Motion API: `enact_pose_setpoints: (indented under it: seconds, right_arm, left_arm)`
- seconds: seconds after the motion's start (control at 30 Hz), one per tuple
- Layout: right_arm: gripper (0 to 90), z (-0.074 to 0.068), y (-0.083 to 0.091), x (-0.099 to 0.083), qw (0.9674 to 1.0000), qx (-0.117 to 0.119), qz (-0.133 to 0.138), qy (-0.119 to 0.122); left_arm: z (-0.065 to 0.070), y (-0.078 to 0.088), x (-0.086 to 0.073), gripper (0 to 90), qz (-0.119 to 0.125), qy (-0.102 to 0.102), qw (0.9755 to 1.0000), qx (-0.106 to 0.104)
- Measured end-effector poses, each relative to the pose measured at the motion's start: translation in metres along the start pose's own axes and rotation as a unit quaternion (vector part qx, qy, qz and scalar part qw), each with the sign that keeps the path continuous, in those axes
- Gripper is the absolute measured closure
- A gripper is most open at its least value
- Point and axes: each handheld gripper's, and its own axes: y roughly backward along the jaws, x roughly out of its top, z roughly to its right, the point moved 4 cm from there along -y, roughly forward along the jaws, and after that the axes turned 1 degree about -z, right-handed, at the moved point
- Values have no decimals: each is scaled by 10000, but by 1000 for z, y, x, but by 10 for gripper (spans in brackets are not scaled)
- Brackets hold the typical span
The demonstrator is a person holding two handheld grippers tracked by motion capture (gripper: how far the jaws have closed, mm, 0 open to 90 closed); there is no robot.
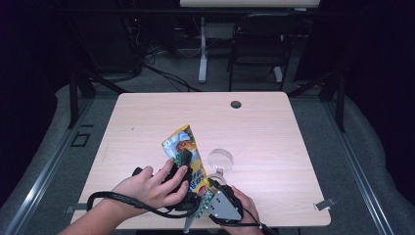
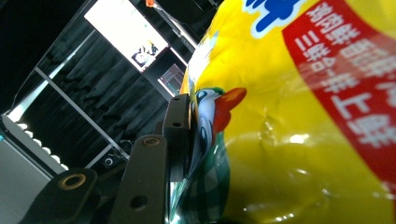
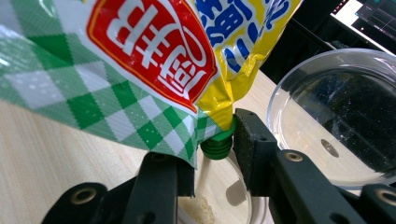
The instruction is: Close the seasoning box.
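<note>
The table (image 1: pixel 274 122) is wide and bare toward its far side, with a small round hole (image 1: pixel 236 104) near the far edge; all the work sits close to the near edge, so any big swing should go forward, not back toward the person.

The yellow seasoning pouch (image 1: pixel 187 156) is held tilted above the near middle of the table, its spout end down. The left gripper (image 1: pixel 182 169) is clenched on the pouch's body; in the left gripper view one black pad presses flat against the printed side (image 2: pixel 289 140). The right gripper (image 3: pixel 212 154) stands at the green spout (image 3: pixel 217 145), its jaws on either side of the cap, seemingly clamped on it.

A clear glass lid (image 3: pixel 345 116) lies just beside the spout, and below the spout a small white cup (image 3: pixel 210 205) holds some pale granules.

The step looks like working the spout over the cup. Doing it well means keeping the pouch steady with the left grip, holding the spout directly above the cup, and avoiding a knock against the glass lid.
</note>
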Motion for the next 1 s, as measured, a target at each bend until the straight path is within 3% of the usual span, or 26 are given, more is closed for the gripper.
enact_pose_setpoints:
  seconds: [0.13,0.2,0.27,0.93,0.97,1.0]
  right_arm:
    - [700,0,0,0,10000,1,5,-6]
    - [700,0,0,0,10000,1,5,-3]
    - [700,0,0,0,10000,3,7,-8]
    - [700,0,0,0,10000,-1,16,-10]
    - [700,0,0,0,10000,-7,15,-6]
    - [700,0,0,0,10000,-8,13,-2]
  left_arm:
    - [0,0,0,679,4,16,10000,-18]
    - [-2,1,-1,679,-110,-153,9998,-1]
    - [0,0,0,679,1,13,10000,1]
    - [0,1,0,677,-9,-2,10000,-1]
    - [0,1,0,677,-15,-12,10000,-3]
    - [-5,4,-1,676,-218,-278,9994,15]
